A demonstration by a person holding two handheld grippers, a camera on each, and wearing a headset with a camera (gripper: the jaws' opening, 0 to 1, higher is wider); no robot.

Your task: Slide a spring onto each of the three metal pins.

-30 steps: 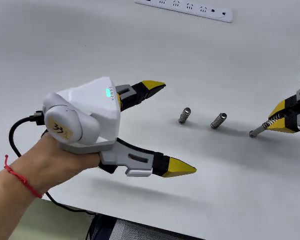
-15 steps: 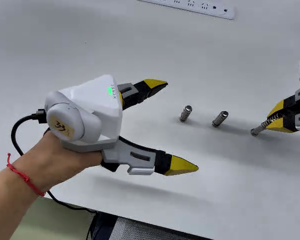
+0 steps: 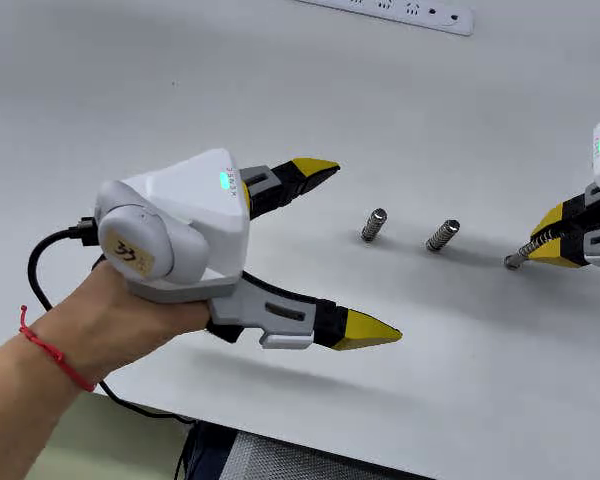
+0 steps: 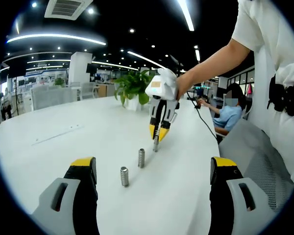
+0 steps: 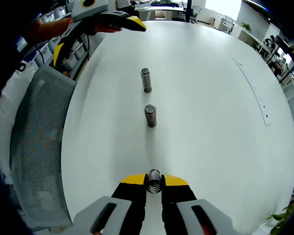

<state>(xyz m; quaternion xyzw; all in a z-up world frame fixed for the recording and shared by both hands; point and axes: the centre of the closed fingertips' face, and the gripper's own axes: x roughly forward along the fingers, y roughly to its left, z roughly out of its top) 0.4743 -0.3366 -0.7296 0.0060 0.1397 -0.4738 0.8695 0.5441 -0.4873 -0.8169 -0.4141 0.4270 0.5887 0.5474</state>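
On the white table [image 3: 280, 90] the first pin [image 3: 374, 225] and the second pin [image 3: 442, 235] stand upright side by side, each wearing a spring. The left gripper [image 3: 365, 250] hovers near them, jaws spread wide and empty. The right gripper [image 3: 543, 243] is clamped on the third pin [image 3: 518, 258], which carries its spring and tilts down toward the table.

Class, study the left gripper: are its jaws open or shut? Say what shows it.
Open. The left gripper's jaws stand wide apart, their yellow tips well separated, and nothing is held between them.
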